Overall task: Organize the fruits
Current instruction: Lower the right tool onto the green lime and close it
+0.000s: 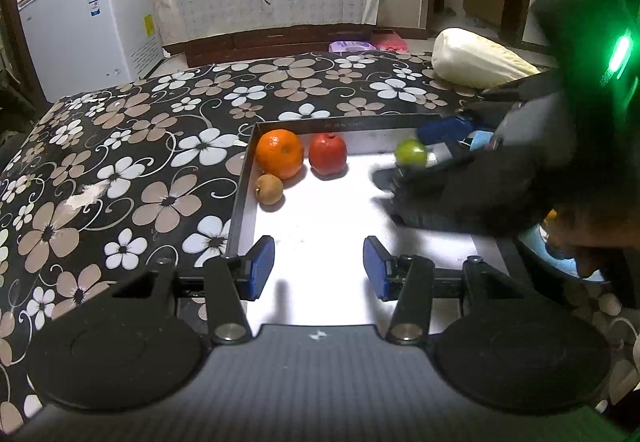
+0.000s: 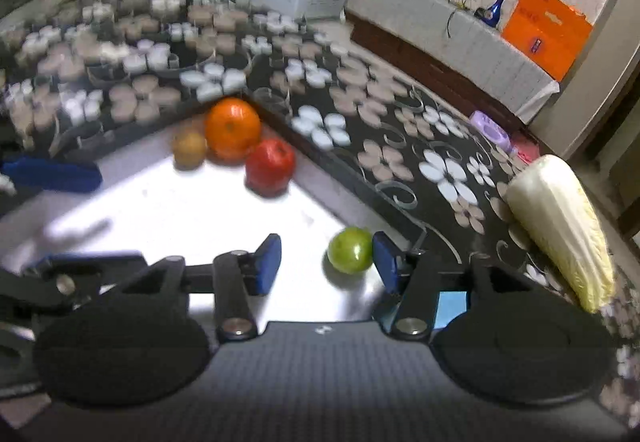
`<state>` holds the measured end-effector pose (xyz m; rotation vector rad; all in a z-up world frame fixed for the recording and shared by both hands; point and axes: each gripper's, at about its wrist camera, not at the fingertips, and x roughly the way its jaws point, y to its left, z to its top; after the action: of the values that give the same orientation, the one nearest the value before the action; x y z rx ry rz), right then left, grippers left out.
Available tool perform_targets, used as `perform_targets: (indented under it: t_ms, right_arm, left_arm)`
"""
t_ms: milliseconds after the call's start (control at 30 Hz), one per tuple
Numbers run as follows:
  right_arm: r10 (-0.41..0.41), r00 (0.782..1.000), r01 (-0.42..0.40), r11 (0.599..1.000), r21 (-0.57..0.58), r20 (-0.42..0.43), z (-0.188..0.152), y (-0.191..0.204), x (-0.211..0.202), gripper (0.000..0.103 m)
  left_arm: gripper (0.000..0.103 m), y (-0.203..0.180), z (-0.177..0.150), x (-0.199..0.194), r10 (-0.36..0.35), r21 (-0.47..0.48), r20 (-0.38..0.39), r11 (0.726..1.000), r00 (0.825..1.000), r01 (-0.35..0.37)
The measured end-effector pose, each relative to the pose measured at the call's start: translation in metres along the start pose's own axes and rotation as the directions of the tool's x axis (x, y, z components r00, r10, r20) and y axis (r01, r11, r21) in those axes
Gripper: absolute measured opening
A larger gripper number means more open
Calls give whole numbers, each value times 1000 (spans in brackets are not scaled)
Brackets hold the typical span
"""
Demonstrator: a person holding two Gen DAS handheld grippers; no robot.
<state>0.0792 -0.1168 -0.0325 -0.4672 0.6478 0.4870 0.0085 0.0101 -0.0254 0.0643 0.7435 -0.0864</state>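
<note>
Left gripper: we hold its jaws spread over the tray, gripping nothing.
Right gripper: our jaws parted, lime loose beside one pad.
Far corner: russet fruit, orange, apple clustered.

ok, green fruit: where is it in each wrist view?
Left wrist: green fruit right of centre, at the right tool's tips, in the tray.
Right wrist: lower centre, against the right-hand pad.
Shared landmark: red fruit.
</note>
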Motion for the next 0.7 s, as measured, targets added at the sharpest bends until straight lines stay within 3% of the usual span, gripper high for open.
perform_targets:
  t_ms: [67, 100, 200, 467, 500, 600, 700]
  right_arm:
    - [81, 995, -87, 988, 124, 54, 4, -16, -8, 50]
    - [63, 996, -72, 987, 144, 67, 6, -18, -11, 51]
    - [10, 1000, -12, 996, 93, 26, 3, -17, -6, 51]
    - [117, 993, -115, 985, 131, -10, 6, -2, 23, 50]
    - [113, 994, -112, 985, 130, -1, 6, 2, 22, 49]
    - [134, 991, -135, 978, 162, 15, 9, -1, 23, 32]
    - [153, 988, -152, 969, 194, 10, 10, -4, 23, 31]
  left_arm:
    - [55, 1, 1, -1, -1, -5, 4, 1000, 1000, 1]
    - [55, 2, 1, -1, -2, -6, 5, 1000, 1000, 2]
    - [55, 2, 1, 0, -6, -7, 2, 1000, 1000, 6]
    - [55, 0, -2, 4, -1, 0, -15, 1000, 1000, 1]
    - [55, 0, -2, 4, -1, -1, -16, 1000, 1000, 1]
    - [55, 1, -1, 5, 6, -1, -15, 1000, 1000, -6]
    - [55, -2, 1, 7, 32, -6, -18, 999, 999, -32]
